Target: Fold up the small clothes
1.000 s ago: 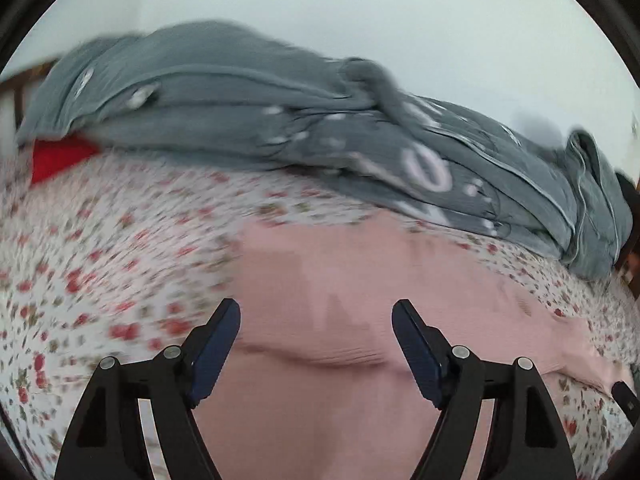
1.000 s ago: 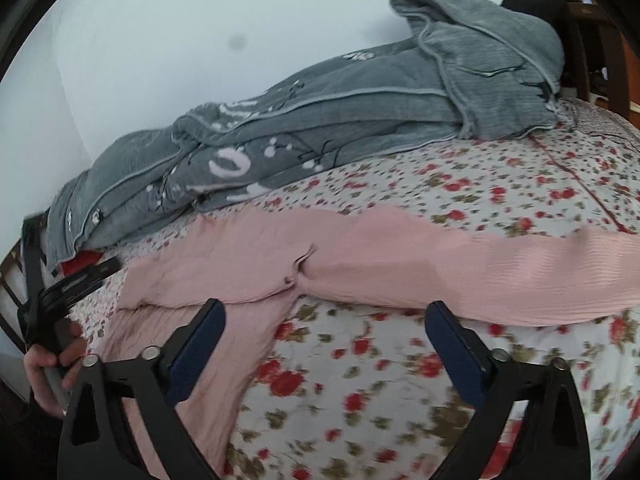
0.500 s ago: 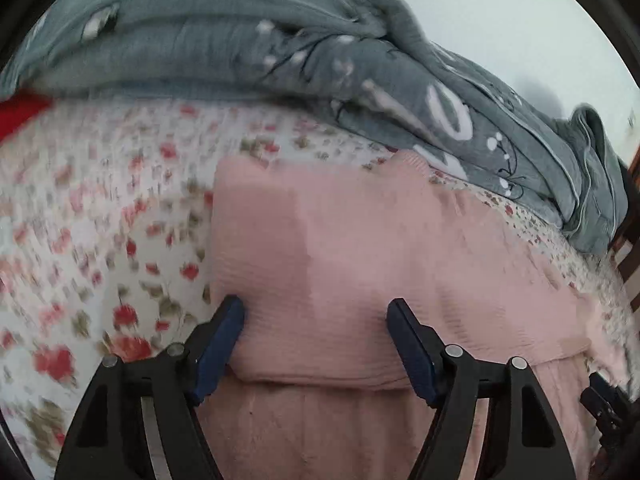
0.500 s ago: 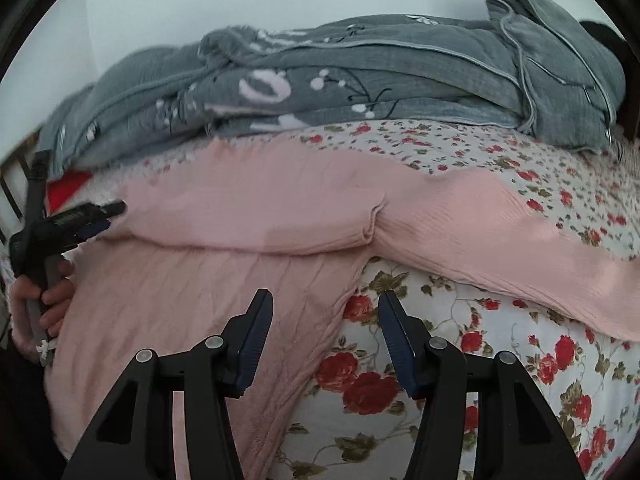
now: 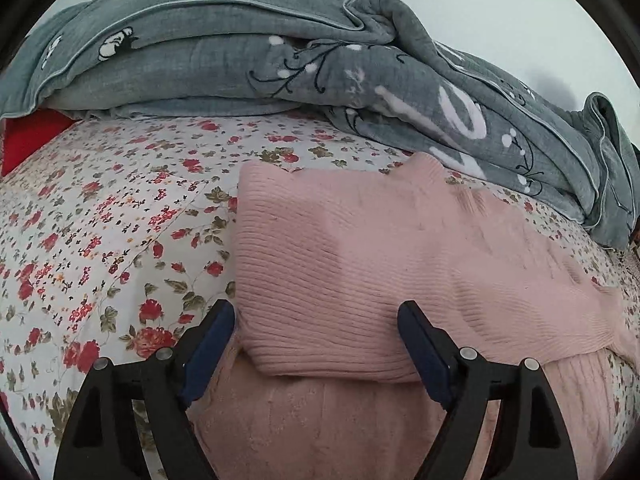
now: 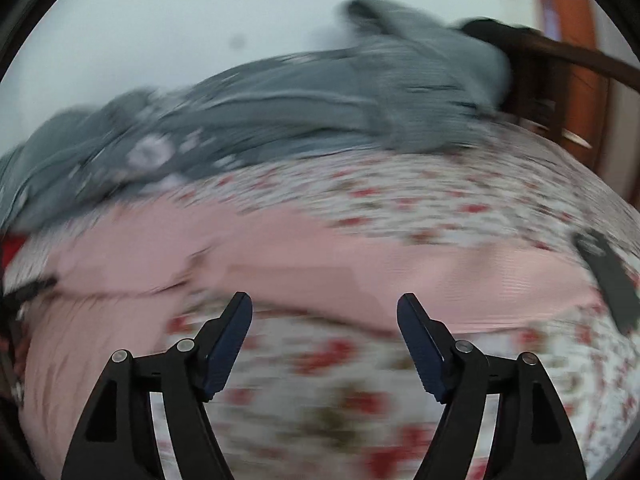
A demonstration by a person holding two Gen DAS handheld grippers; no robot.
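A pink knit sweater lies on the floral bedsheet. Its left sleeve is folded over the body, the ribbed cuff end lying between my left fingers. My left gripper is open, low over that folded sleeve, with a finger on each side and nothing clamped. In the blurred right wrist view the sweater stretches across the bed, its right sleeve running to the right. My right gripper is open and empty, just in front of that sleeve's near edge.
A grey quilt is piled along the back of the bed, also in the right wrist view. A red item lies at far left. A brown wooden bedframe stands at right. A dark object lies at right.
My left gripper has moved forward and lower over the folded sleeve. My right gripper narrowed, then opened wide again, and has swung right from the sweater body toward the right sleeve.
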